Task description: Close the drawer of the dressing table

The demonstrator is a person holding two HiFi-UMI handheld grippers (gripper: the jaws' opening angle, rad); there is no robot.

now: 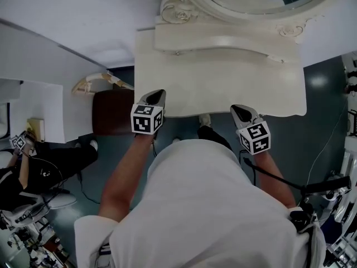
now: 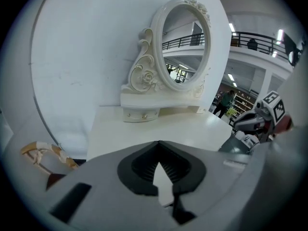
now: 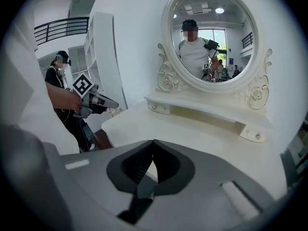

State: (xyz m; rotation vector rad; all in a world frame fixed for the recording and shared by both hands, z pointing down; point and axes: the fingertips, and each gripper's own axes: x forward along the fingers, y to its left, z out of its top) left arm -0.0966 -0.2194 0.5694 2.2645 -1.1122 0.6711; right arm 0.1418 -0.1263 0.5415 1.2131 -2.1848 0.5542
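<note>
Yr left gripper (image 1: 157, 96) & right gripper (image 1: 240, 112), grey w/ marker cubes: both jaws closed, nothing betw. them, tips at the front edge of the cream carved dressing table (image 1: 223, 82) at 12 o'clock. Its small knobbed drawer (image 2: 141, 114) sits flush under the oval white-framed mirror (image 2: 185, 42), farther at 12.

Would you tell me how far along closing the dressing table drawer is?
Done, apparently: no drawer juts from the dressing table in the head view. In hand: nothing; the left gripper and right gripper are shut, empty, by its front edge. Left: likely only pulling away.
</note>
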